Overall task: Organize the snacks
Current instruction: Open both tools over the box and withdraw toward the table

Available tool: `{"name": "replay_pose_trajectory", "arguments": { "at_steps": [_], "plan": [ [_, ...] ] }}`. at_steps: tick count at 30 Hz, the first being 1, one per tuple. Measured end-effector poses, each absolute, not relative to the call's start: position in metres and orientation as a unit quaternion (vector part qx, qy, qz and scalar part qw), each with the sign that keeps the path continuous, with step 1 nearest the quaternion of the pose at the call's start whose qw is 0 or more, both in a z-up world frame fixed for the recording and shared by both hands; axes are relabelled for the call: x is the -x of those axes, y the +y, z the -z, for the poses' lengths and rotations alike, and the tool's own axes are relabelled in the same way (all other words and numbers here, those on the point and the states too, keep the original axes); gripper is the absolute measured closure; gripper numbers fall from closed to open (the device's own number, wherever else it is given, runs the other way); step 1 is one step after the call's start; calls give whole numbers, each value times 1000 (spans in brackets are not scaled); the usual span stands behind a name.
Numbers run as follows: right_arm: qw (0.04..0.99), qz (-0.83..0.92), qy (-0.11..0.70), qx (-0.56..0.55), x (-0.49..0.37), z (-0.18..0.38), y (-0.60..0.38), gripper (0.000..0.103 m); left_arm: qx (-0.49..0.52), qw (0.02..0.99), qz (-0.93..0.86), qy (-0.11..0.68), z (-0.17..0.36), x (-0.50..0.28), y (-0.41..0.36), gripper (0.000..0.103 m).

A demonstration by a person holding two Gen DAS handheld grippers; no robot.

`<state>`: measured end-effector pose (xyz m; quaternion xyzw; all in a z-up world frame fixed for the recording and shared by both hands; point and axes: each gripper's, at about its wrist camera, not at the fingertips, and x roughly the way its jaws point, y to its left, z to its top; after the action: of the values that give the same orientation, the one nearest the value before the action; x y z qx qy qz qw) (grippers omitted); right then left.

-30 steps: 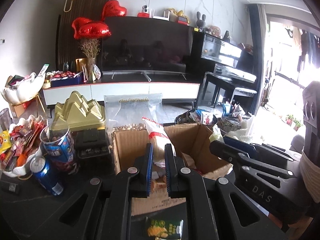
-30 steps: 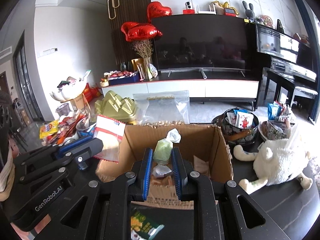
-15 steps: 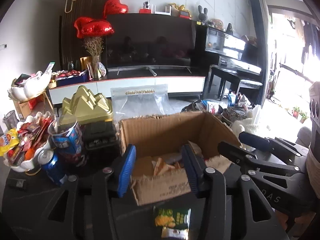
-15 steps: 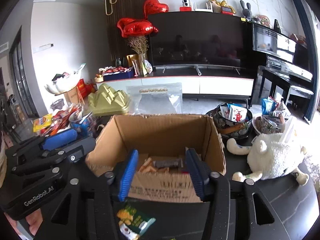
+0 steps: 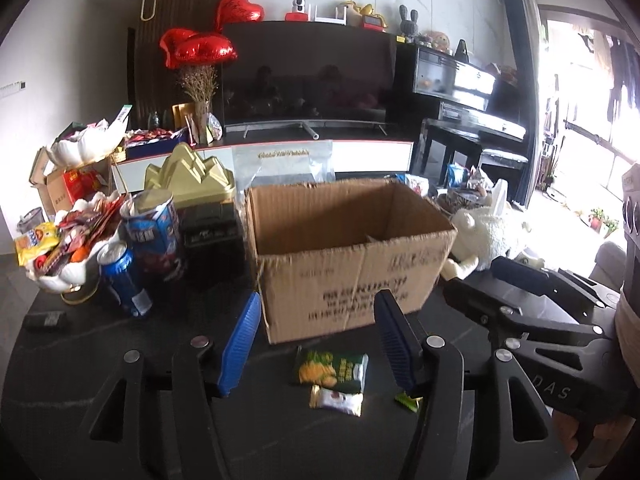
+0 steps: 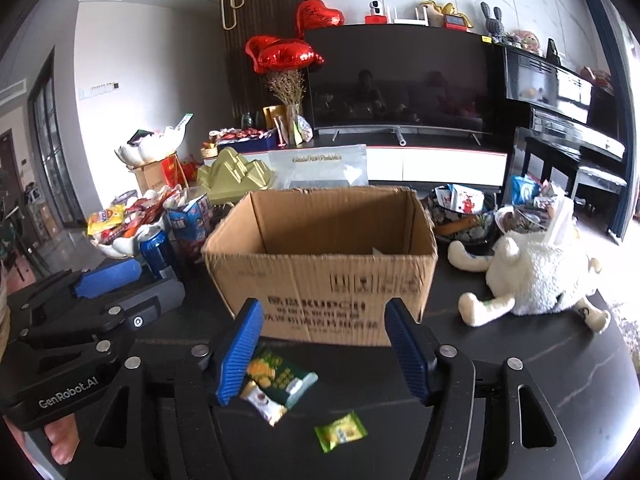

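An open cardboard box (image 5: 348, 280) (image 6: 320, 276) stands mid-table; its inside is hidden behind the front wall. In front of it lie a green snack packet (image 5: 332, 368) (image 6: 280, 376), a small white-and-gold packet (image 5: 336, 400) (image 6: 264, 400) and a tiny green candy (image 5: 408, 400) (image 6: 340, 432). My left gripper (image 5: 318, 312) hovers just short of the box above these packets, jaws opening, nothing between them. My right gripper (image 6: 324, 308) is beside it, jaws also opening and empty. Each gripper shows in the other's view: the right (image 5: 520, 292), the left (image 6: 108, 276).
A white plush toy (image 6: 540, 276) lies to the right of the box. To the left stand a blue can (image 5: 120, 276), a blue snack tub (image 5: 152, 228), a white bowl of snacks (image 5: 68, 240) and a gold box (image 5: 188, 180). A patterned bowl (image 6: 460, 212) sits behind at the right.
Both grippers were shut on snack packets over the box, then opened and let them go. Both have since pulled back and sunk, so the box's front and the loose packets now show.
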<state>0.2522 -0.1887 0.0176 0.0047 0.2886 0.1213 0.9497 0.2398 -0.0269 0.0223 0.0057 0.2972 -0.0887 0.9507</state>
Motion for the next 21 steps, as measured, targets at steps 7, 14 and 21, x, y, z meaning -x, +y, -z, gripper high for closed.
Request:
{"name": "replay_pose_trajectory", "arguments": {
  "at_steps": [7,14,21],
  "plan": [
    [944,-120,306,-13,-238,8,-197,38,-2,944,84,319,3,-223,-29,40],
    [937,-116,328,-24,-232,36,-203,38,-4,936,78,344,32,-218,-34,39],
    [921,-125,367,-26,-239,66,-207,38,-5,926,82,368,60,-222,-39,38]
  ]
}}
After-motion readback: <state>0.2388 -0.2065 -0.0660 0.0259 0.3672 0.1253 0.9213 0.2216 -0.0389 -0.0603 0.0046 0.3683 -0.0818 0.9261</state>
